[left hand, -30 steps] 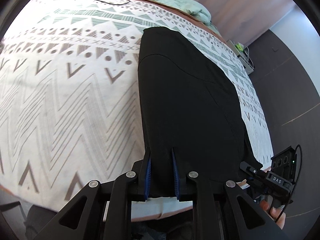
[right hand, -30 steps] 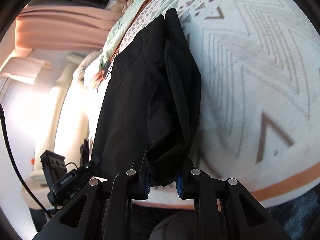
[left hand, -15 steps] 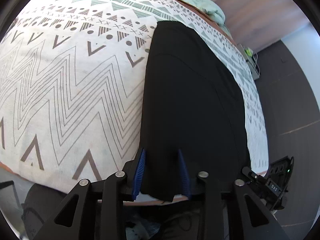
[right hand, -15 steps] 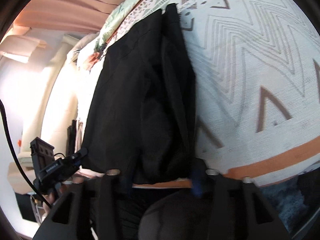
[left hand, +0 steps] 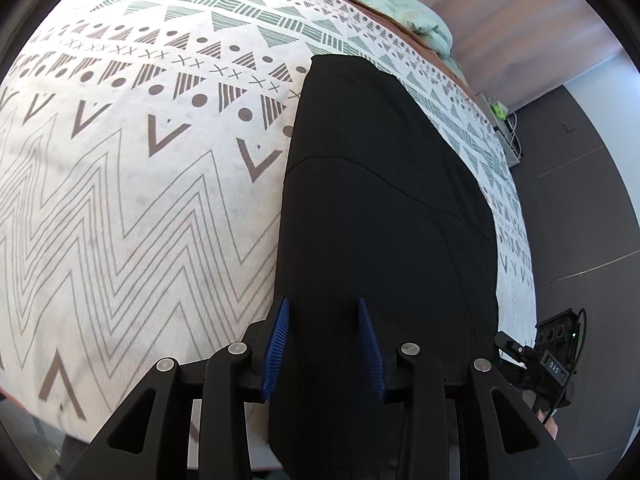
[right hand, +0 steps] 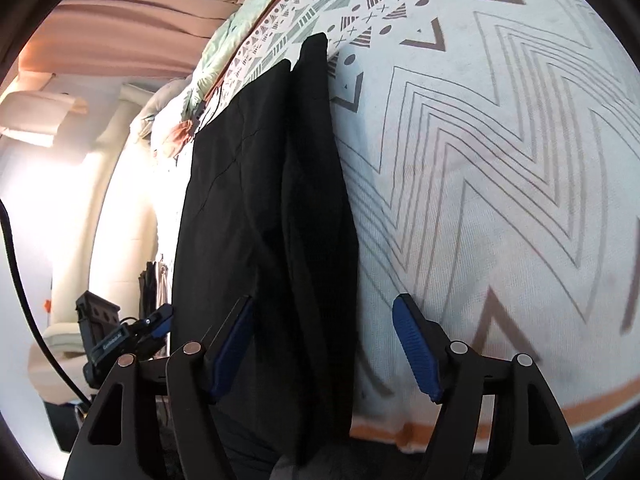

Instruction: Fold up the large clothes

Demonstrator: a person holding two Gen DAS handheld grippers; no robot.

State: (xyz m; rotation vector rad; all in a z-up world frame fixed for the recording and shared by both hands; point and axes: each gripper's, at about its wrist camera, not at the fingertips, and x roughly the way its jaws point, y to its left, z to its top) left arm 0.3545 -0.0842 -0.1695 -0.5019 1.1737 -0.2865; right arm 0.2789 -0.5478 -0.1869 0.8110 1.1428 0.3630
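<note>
Both my grippers have let go of the black garment on the bed.

From the left wrist I see my left gripper (left hand: 323,344) with its blue pads parted, jaws having just been opening; the black garment (left hand: 384,208) runs between them, but the pads do not press on it. It lies folded lengthwise as a long strip on the patterned bedspread (left hand: 132,184), its near end hanging over the bed's edge. From the right wrist my right gripper (right hand: 326,350) stands wider apart, jaws just opened further, the garment's (right hand: 276,200) near end loose between the pads, nearer the left-hand one. A mint quilt (left hand: 408,12) lies bunched at the far end.
</note>
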